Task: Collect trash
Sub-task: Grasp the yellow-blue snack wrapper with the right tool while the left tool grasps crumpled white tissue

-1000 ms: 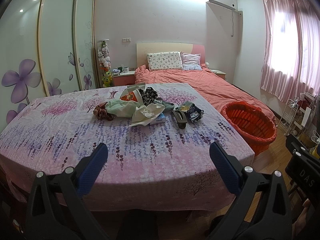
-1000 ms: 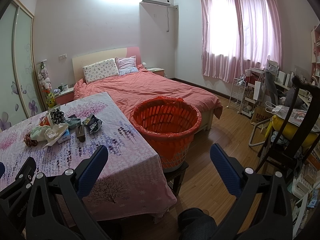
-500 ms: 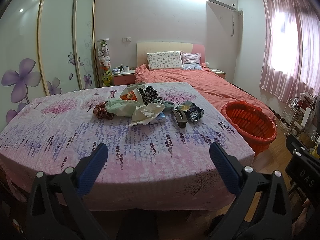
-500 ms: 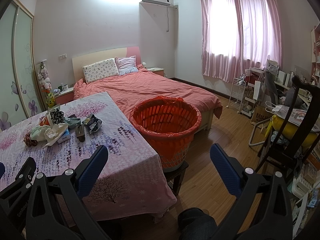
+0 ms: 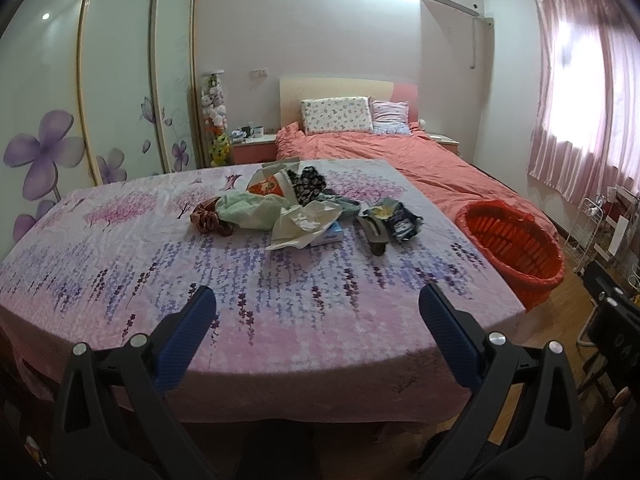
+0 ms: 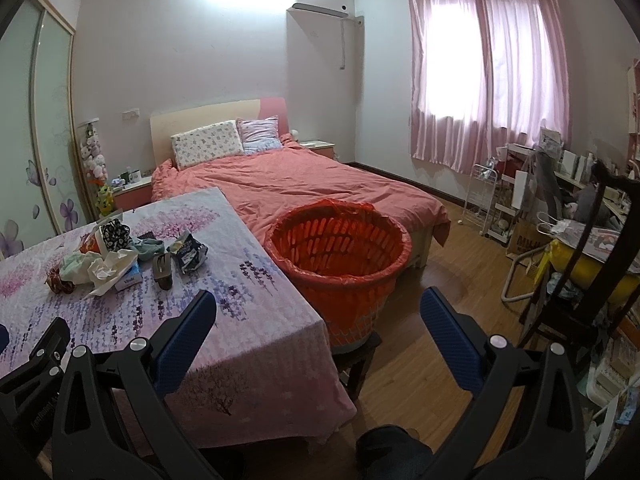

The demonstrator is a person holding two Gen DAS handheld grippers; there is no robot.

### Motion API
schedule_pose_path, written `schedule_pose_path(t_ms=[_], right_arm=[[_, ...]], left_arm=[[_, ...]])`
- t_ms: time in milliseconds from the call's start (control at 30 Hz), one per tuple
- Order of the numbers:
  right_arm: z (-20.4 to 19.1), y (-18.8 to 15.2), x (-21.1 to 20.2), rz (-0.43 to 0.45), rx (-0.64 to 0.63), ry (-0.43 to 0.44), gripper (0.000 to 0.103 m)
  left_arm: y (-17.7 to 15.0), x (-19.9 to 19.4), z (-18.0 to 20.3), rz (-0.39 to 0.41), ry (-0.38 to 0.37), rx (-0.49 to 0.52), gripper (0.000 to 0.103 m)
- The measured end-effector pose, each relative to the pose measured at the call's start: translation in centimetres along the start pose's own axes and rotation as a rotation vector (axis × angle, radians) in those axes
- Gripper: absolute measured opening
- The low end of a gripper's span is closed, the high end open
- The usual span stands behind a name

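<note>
A pile of trash [image 5: 280, 212] lies on the table with the lavender-print cloth [image 5: 200, 280]: crumpled white paper, a green bag, a brown wrapper, a blue-and-silver snack bag [image 5: 394, 218]. It also shows in the right wrist view [image 6: 116, 262]. An orange bin lined with a red bag [image 6: 338, 256] stands on a stool beside the table's right edge; it also shows in the left wrist view [image 5: 514, 252]. My left gripper [image 5: 316, 320] is open and empty above the table's near edge. My right gripper [image 6: 318, 316] is open and empty, near the bin.
A bed with a coral cover [image 6: 312, 184] stands behind the table and bin. Sliding wardrobe doors [image 5: 100, 80] line the left wall. A dark chair [image 6: 580, 272], a white rack [image 6: 482, 196] and cluttered shelves stand at the right on the wooden floor.
The left wrist view has drifted slightly closer to the table. The right wrist view is almost unchanged. Both grippers stay open.
</note>
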State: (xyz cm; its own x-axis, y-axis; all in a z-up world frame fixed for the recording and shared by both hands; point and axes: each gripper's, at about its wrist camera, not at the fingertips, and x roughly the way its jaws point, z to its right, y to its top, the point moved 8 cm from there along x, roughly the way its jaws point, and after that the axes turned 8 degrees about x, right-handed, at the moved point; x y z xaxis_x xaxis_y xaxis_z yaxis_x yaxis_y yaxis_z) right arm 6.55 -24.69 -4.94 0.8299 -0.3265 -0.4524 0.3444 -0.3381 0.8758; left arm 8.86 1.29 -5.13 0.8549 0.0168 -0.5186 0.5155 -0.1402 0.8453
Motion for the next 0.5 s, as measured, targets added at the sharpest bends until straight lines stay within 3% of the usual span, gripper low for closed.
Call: schedule_pose_path(t_ms=[333,500], right_arm=[[-5.4,0.8,6.2,-0.076,-0.077,0.15,0.101],[-9.5,1.5,10.2,-0.114,-0.117,0.246,0.097]], left_arm=[[1.2,6.5,-5.0,-0.056,0.054,-0.068,0.097],[3.0,10.4,-6.5,-0.07,0.031,-0.092,0.096]])
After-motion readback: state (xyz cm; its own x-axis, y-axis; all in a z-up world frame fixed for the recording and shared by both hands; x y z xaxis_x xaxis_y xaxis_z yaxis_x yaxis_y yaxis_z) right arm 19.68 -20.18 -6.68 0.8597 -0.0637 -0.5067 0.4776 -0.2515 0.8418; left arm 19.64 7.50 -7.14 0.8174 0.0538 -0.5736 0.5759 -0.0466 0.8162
